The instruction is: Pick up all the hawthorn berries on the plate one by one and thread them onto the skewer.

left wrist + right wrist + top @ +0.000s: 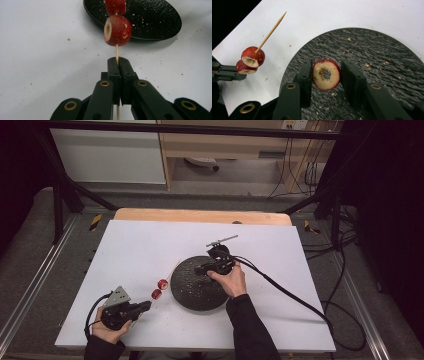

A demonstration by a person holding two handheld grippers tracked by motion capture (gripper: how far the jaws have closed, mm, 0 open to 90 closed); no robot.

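My left gripper [118, 61] is shut on a thin wooden skewer [116, 51] that carries two cored red fruit pieces [118, 30], one behind the other. In the high view it sits at the table's front left [147, 305], with the skewer pointing towards a black round plate [197, 290]. My right gripper [326, 72] hovers low over the plate [374, 50], with its jaws on either side of a third cored red fruit piece [326, 74]. The left jaw touches that piece and a narrow gap shows at the right jaw. The skewer's bare tip [272, 31] sticks out past the fruit.
A white board [150, 245] covers the table, with a wooden edge at the back. Crumbs speckle the plate and the board near it. The right gripper's cable [290, 292] trails off to the right front. Black frame posts stand at both back corners.
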